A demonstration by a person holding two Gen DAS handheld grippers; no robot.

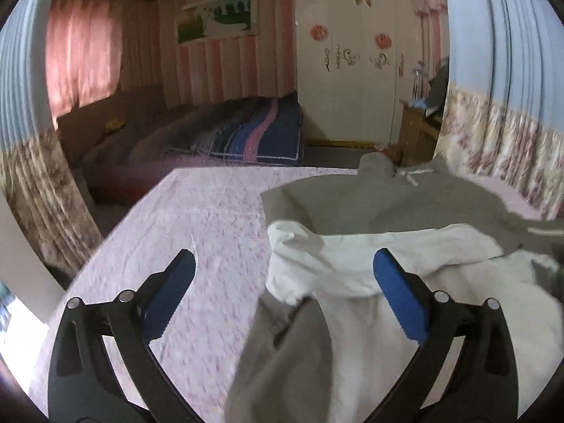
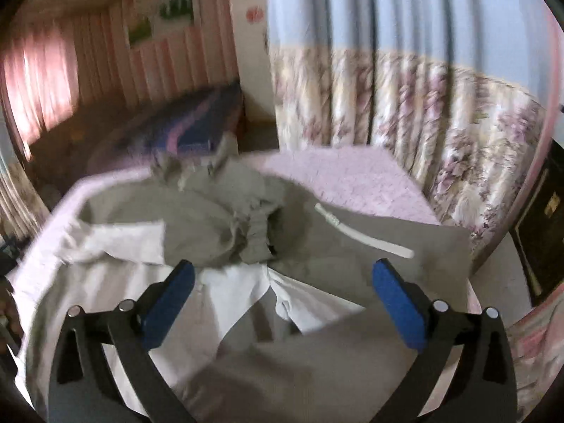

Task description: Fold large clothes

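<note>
Left wrist view
Left gripper (image 1: 283, 273): nearest the camera, jaws spread wide, nothing clamped between the blue pads (image 1: 400, 301).
Garment (image 1: 352, 211): a large grey piece with a white lining turned outward, lying on the pink bedspread (image 1: 197, 208).
Garment relative to gripper: its left edge runs up between the two fingers; the right pad sits over the white lining, the left pad over bare bedspread. Whether the right pad touches the cloth cannot be told.
Drawstring (image 1: 410, 178): white, at the garment's far end.
Background: a striped blue and pink blanket (image 1: 253, 134) on a further bed, a white wardrobe (image 1: 352, 63) behind it.

Right wrist view
Right gripper (image 2: 283, 275): jaws wide apart, holding nothing.
Garment (image 2: 218, 204): spread ahead of and beneath the fingers; bunched grey folds lie just past the fingertips, white lining below and to the left, flat grey cloth under the right finger.
White cord (image 2: 359, 234): lying on the grey cloth beyond the right fingertip.
Floral curtain (image 2: 440, 134): behind the bed, to the right.
</note>
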